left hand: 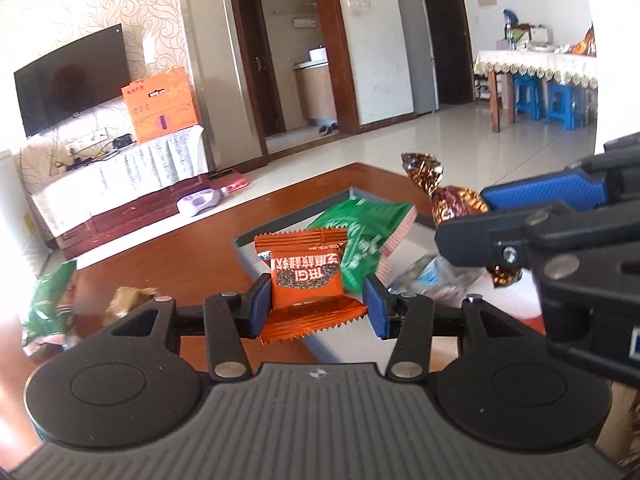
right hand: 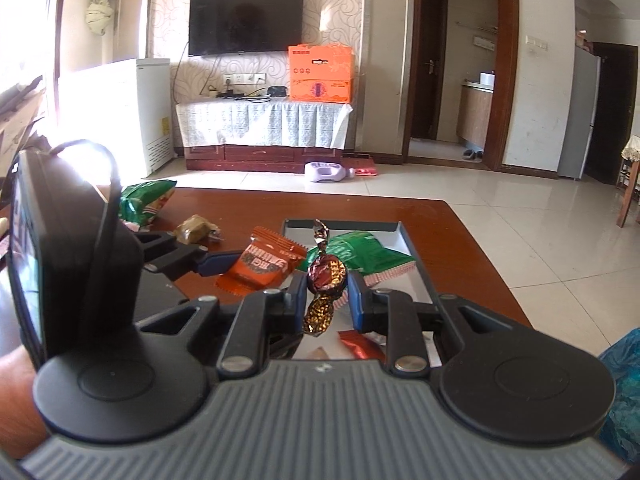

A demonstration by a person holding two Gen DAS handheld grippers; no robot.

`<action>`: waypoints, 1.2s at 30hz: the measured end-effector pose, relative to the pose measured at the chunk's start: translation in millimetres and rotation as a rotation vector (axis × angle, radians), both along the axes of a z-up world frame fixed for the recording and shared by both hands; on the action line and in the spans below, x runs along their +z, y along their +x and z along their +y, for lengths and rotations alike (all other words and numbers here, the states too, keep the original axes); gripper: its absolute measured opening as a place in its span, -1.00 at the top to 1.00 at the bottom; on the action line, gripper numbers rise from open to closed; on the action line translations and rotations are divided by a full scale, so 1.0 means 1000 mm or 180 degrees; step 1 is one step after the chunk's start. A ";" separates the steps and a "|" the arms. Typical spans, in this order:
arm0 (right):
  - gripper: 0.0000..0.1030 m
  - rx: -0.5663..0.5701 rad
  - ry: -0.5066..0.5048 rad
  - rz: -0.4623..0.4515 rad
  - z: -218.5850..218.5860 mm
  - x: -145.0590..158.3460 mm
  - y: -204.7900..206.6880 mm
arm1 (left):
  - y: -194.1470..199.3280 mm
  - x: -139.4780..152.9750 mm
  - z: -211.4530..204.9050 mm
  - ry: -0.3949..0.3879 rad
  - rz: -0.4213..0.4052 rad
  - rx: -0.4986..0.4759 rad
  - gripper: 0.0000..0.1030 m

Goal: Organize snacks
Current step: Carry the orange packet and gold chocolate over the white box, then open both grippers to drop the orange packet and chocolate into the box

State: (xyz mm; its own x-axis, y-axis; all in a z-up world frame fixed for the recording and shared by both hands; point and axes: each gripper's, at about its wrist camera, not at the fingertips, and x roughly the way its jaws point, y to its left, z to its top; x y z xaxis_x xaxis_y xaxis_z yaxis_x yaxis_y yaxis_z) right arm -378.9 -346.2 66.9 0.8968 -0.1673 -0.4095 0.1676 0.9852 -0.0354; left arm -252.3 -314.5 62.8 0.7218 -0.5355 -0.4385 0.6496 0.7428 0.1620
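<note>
Over the grey tray (right hand: 404, 240) on the desk (left hand: 192, 248), our left tongs (left hand: 316, 300) clamp an orange packet (left hand: 306, 276), right tongs (right hand: 326, 298) pinch a wrapped candy (right hand: 326, 272); we lower both (gently) before letting go.

Both wrist views look closely, perhaps slightly downward, sharing the tray (left hand: 280, 229) (right hand: 404, 236).

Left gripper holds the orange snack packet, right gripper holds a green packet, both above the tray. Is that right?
Not quite. The right gripper holds a brown twist-wrapped candy, as the right wrist view shows; the green packet lies in the tray. The left gripper does hold the orange snack packet.
</note>
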 end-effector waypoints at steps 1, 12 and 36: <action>0.51 -0.0016 0.0004 -0.0002 -0.002 0.000 0.000 | 0.001 0.000 -0.003 -0.0039 0.0029 -0.0027 -0.06; 0.51 -0.0206 0.0039 0.0027 -0.025 -0.005 0.001 | 0.016 -0.010 -0.037 -0.0415 0.0384 -0.0441 -0.06; 0.51 -0.0234 0.0181 0.0293 -0.037 -0.024 0.016 | -0.004 -0.024 -0.034 -0.0297 0.0282 -0.0609 -0.80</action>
State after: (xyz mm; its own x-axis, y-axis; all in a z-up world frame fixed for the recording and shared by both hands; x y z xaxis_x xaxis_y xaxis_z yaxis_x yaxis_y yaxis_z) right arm -362.7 -383.3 42.8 0.8412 -0.2053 -0.5002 0.2381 0.9712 0.0017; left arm -256.2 -348.6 38.4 0.5640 -0.7001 -0.4379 0.7887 0.6139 0.0344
